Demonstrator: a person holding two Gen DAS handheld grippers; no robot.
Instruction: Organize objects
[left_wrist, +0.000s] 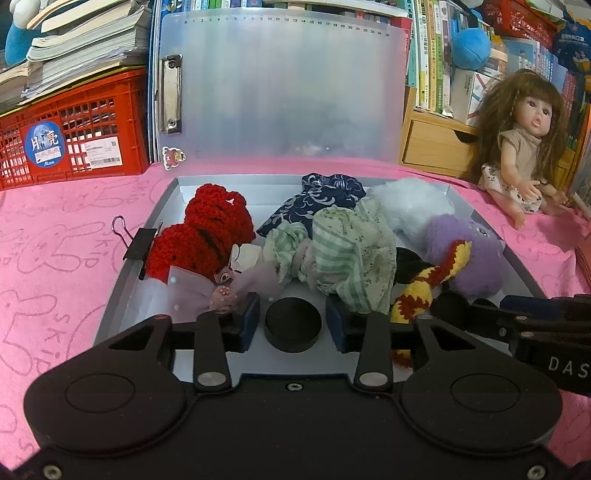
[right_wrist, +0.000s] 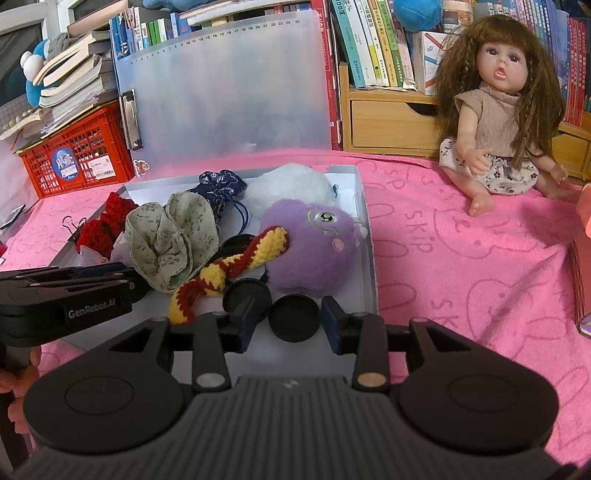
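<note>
A shallow white box on the pink cloth holds a red crochet piece, a navy pouch, a green fabric scrunchie, a white plush, a purple plush and a yellow-red knitted cord. My left gripper is open, its fingers either side of a black round puck in the box. My right gripper is open around another black puck at the box's near right corner.
A frosted clipboard leans upright behind the box. A red crate with books stands at the left. A doll sits on the cloth at the right, before wooden drawers and bookshelves. A binder clip grips the box's left rim.
</note>
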